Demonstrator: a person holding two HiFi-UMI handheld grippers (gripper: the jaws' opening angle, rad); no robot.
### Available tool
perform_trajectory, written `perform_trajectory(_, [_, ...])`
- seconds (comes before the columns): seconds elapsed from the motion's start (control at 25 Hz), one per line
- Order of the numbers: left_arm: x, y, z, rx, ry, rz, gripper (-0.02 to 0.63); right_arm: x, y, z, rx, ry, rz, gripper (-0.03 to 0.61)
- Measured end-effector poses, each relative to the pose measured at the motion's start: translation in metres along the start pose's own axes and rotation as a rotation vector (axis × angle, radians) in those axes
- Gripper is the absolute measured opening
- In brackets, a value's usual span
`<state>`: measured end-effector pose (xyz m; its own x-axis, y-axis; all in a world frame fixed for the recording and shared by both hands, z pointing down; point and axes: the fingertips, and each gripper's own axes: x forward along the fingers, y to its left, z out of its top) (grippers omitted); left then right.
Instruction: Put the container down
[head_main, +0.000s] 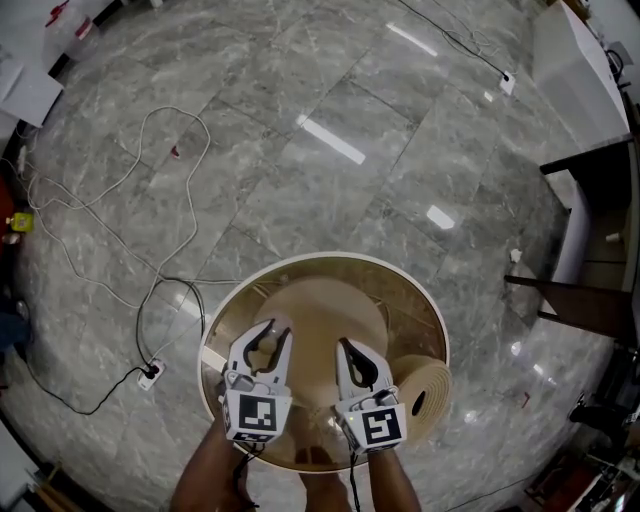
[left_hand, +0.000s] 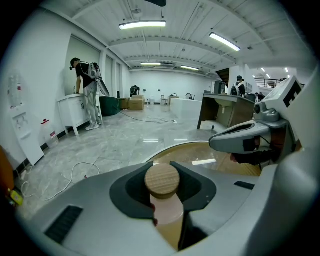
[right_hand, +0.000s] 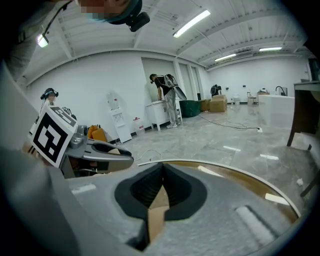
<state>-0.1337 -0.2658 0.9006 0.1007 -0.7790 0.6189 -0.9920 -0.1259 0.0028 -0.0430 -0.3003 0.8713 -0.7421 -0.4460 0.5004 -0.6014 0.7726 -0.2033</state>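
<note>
The left gripper (head_main: 270, 338) has its jaws closed round the container (left_hand: 168, 214), a small pale jar with a round wooden lid (left_hand: 162, 180). The pads press on the body just under the lid. The jar hangs upright above the round glass table (head_main: 300, 263), seemingly not touching it.

It looks light and rigid, with smooth walls that could slip. The lid may only sit loose, so the grip belongs on the body. As both jar and tabletop are probably hard, it should be lowered gently.

The right gripper (right_hand: 162, 172) hovers just beside, jaws pressed together on nothing.
</note>
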Motion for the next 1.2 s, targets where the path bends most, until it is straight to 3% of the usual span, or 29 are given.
perform_trajectory(0.44, [0.024,-0.007,-0.026,-0.001,0.031,0.004,0.117,0.010,-0.014,-0.020,-0.001,-0.010,0.000,0.000])
perform_trajectory(1.04, [0.031,-0.012,-0.026,0.047,0.032,0.036,0.126,0.000,-0.024,-0.030,0.014,0.002,-0.027,0.000])
perform_trajectory(1.16, [0.030,-0.013,-0.027,0.028,0.035,0.006,0.136,-0.002,-0.021,-0.028,0.011,0.011,-0.017,0.000])
perform_trajectory(1.2, [0.030,-0.015,-0.025,0.012,0.037,-0.021,0.170,-0.003,-0.020,-0.026,0.011,0.012,-0.013,0.000])
